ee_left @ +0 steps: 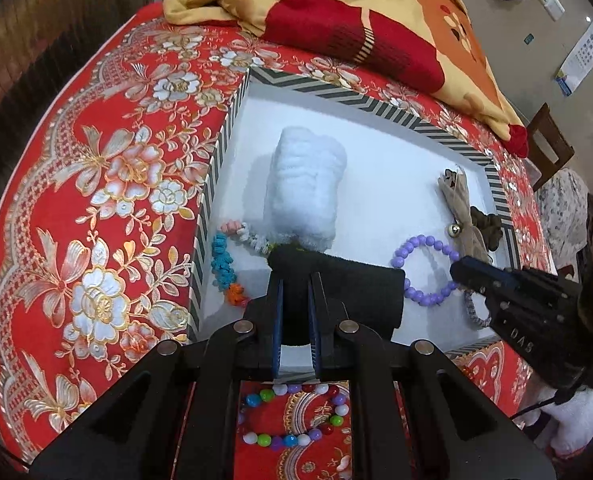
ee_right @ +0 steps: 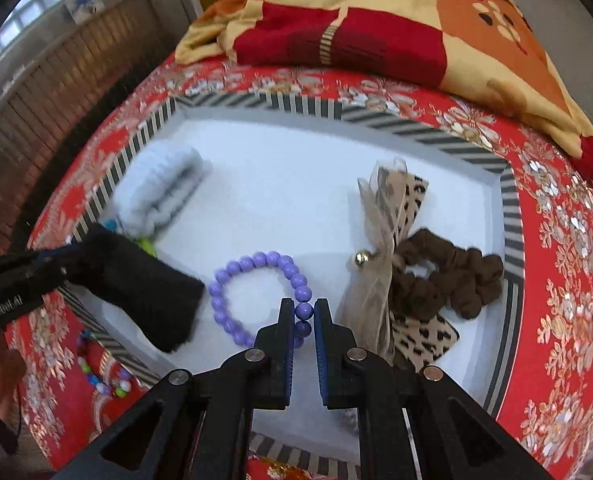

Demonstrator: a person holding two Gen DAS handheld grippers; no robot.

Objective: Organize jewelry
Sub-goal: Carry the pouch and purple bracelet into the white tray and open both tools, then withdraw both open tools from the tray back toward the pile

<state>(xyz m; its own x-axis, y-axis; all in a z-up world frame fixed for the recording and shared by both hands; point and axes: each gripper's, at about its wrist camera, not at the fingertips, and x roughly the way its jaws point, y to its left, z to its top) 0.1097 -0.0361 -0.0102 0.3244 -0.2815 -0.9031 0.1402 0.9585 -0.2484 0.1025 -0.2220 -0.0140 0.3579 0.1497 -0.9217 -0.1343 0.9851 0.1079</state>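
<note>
A white tray with a striped rim (ee_left: 338, 92) (ee_right: 256, 105) lies on the red floral cloth. My left gripper (ee_left: 296, 276) is shut on a black knit band (ee_left: 348, 288), held over the tray's near left part; the band also shows in the right wrist view (ee_right: 152, 296). My right gripper (ee_right: 305, 306) is shut on a purple bead bracelet (ee_right: 252, 292) lying in the tray; that bracelet shows in the left wrist view (ee_left: 424, 268) beside the right gripper (ee_left: 462, 272). A multicoloured bead bracelet (ee_left: 296, 416) lies on the cloth outside the tray.
In the tray lie a white fluffy band (ee_left: 304, 184), a teal and orange hair tie (ee_left: 224, 264), a leopard bow with a bell (ee_right: 392, 248) and a brown scrunchie (ee_right: 452, 284). A folded red and yellow blanket (ee_left: 356, 12) lies behind the tray.
</note>
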